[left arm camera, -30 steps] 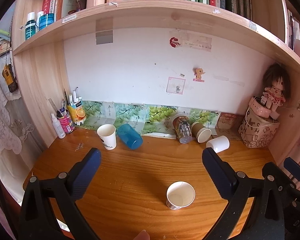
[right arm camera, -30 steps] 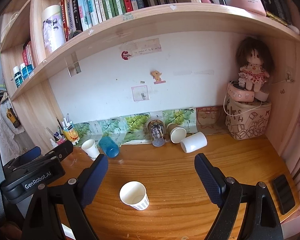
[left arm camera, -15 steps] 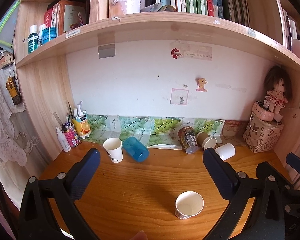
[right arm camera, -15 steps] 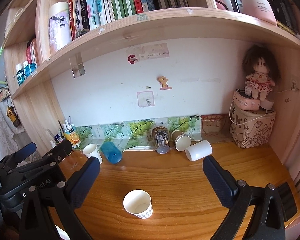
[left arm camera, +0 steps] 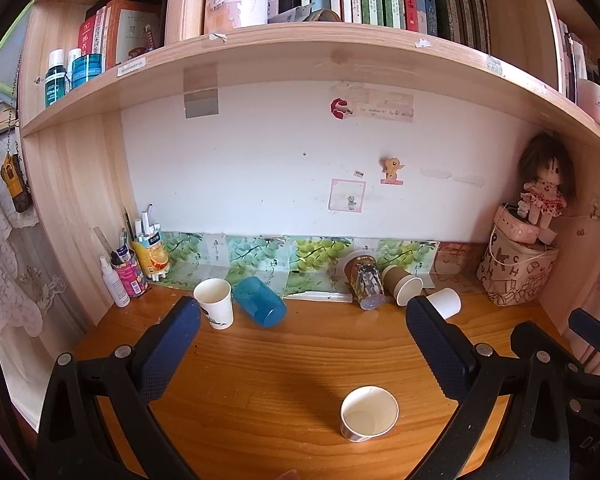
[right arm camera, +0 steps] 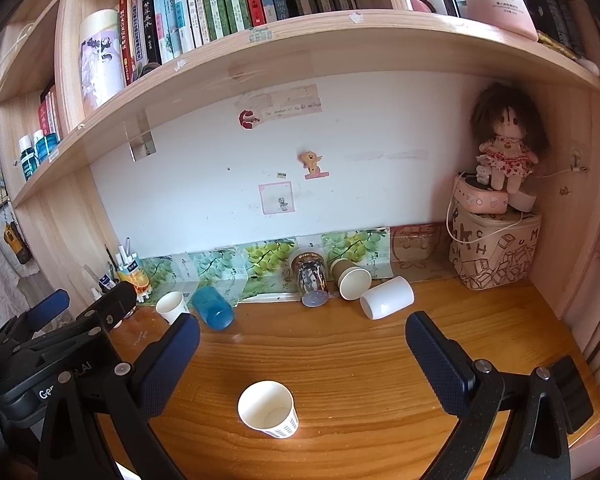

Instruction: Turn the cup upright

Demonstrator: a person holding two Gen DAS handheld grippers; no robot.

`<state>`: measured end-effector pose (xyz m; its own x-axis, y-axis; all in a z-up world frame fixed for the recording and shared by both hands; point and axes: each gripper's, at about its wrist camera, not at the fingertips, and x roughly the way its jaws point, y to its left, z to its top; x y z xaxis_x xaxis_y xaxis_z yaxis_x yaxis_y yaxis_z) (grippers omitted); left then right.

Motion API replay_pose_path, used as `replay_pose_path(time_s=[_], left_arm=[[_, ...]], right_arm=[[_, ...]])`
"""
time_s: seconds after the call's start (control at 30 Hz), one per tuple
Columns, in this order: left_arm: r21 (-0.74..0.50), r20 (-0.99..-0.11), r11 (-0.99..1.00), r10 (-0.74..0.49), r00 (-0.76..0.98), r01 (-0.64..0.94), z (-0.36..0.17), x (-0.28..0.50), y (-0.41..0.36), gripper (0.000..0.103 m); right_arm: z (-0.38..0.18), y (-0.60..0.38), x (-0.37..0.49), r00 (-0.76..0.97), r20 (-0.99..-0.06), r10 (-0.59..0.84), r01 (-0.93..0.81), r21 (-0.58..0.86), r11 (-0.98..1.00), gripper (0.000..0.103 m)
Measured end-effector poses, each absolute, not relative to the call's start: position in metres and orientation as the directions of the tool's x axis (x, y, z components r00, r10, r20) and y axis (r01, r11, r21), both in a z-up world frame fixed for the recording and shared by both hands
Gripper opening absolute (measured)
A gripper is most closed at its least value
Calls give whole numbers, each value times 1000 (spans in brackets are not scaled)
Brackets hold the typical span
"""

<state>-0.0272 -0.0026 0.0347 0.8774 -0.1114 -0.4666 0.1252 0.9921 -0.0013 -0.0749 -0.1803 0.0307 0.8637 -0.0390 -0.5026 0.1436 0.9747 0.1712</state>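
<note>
Blue ribbed pads line both pairs of fingers, and both pairs stand wide apart with nothing between them: the left gripper (left arm camera: 302, 344) and the right gripper (right arm camera: 302, 354) hover above the wooden desk (right arm camera: 360, 360), well short of the back row. Just ahead of the fingers, a white paper cup (right arm camera: 269, 409) already stands mouth-up near the front edge, so the work that remains seems to lie farther back. There, along the grape-print backsplash (right arm camera: 268, 258), a blue plastic cup (right arm camera: 213, 306) lies tipped over beside a second upright paper cup (right arm camera: 172, 306), while a clear printed tumbler (right arm camera: 311, 280), a brown paper cup (right arm camera: 351, 279) and a white cup (right arm camera: 387, 297) lie on their sides, close together, the brown and white ones nearly touching. The chief risk is crowding: a wide-open gripper reaching for one fallen cup could knock its neighbour and set it rolling, since the round walls offer little resistance on smooth wood. Thin paper could also crumple if squeezed hard, and the slick tumbler might slip during rotation. A reach from the front could clip the standing cup near the edge and topple it. On the left, the pen holder (left arm camera: 153, 254) and spray bottle (left arm camera: 114, 286) leave little room around the blue cup.
</note>
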Motion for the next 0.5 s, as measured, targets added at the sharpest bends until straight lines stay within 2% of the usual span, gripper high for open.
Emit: replay_pose_path(time_s=[0.5], left_arm=[[0,-434,989,-134,891,149,38,-30,-6,103]], right_arm=[[30,-186,-72,859,-509,-50,162,177,971,103]])
